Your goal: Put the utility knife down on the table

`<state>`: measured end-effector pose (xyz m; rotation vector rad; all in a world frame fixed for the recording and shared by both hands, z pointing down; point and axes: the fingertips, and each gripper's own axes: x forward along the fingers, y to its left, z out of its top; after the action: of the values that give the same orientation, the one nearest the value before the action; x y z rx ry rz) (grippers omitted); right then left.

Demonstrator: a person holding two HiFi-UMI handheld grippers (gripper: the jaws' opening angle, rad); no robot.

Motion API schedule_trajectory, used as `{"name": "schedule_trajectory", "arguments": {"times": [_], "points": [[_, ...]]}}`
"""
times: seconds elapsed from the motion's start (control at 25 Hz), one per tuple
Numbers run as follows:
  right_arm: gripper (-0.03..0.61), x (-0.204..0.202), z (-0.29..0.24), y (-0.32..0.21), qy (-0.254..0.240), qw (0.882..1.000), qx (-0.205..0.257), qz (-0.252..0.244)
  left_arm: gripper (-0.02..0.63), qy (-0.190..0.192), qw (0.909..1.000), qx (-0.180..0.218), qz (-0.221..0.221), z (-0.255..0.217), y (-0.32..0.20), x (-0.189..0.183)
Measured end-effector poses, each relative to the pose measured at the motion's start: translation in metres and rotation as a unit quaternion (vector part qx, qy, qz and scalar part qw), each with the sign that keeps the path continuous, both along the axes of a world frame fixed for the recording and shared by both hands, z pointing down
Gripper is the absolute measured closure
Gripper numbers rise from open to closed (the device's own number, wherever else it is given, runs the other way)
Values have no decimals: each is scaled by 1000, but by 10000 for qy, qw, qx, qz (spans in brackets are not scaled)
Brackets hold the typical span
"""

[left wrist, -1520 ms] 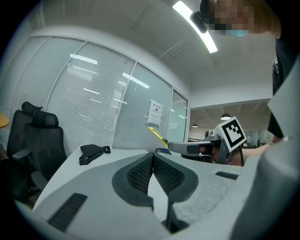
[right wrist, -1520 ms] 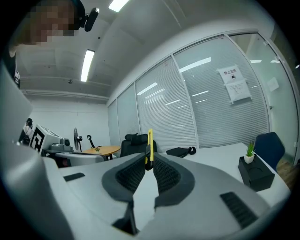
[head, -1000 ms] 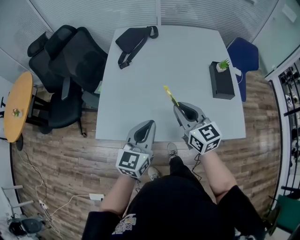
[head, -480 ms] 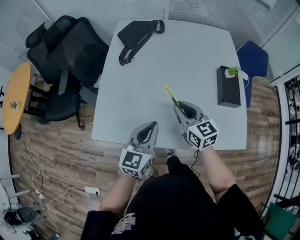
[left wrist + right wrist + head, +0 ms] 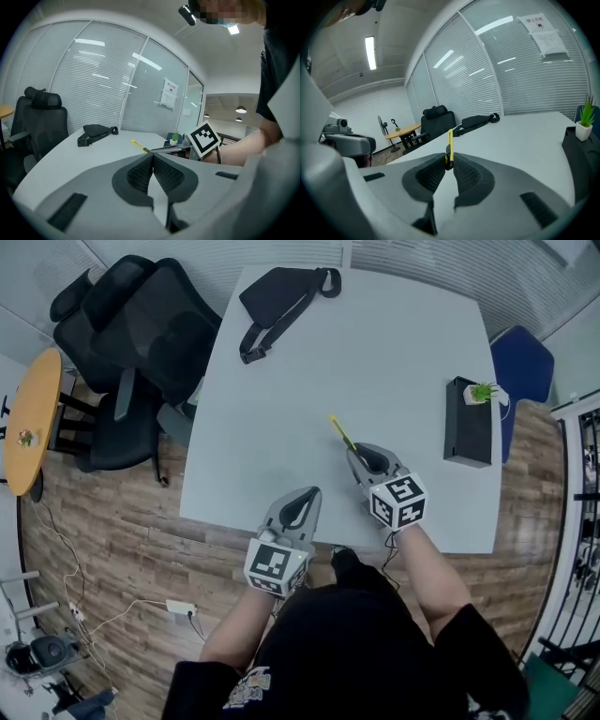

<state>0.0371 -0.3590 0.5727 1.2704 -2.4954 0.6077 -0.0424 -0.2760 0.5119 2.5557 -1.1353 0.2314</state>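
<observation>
While pinched at its dark rear end between the ribbed pads of the right gripper (image 5: 449,165), sticking out straight ahead of the jaws, edge-on: the utility knife (image 5: 449,140), yellow and slim, apparently clear of the table (image 5: 281,437).

Judged light, rigid and narrow, with a smooth plastic casing likely to pivot or slip in a pinch at one end only. Blade too small to make out, so best treated as sharp at the far tip. Best gripped across the flat sides of the handle, as here, never at the front end.

To be lowered until lying flat on the bare tabletop just ahead of the jaws before spreading the pads; otherwise liable to drop tip-first and bounce or skid.

Beside and to the left, by the table's near edge: the left gripper (image 5: 152,158), pads pressed together on nothing.

Farther ahead and to the left: a black bag (image 5: 281,301). Well off to the right: a black box (image 5: 469,437) bearing a small plant (image 5: 483,391). Both well apart from the likely landing spot.
</observation>
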Motion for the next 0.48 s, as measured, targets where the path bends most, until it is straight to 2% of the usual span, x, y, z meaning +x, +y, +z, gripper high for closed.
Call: {"name": "schedule_trajectory", "arguments": {"times": [0.48], "points": [[522, -4, 91, -17, 432, 9947, -908, -220, 608, -75, 9997, -244, -37, 22, -6, 8]]}}
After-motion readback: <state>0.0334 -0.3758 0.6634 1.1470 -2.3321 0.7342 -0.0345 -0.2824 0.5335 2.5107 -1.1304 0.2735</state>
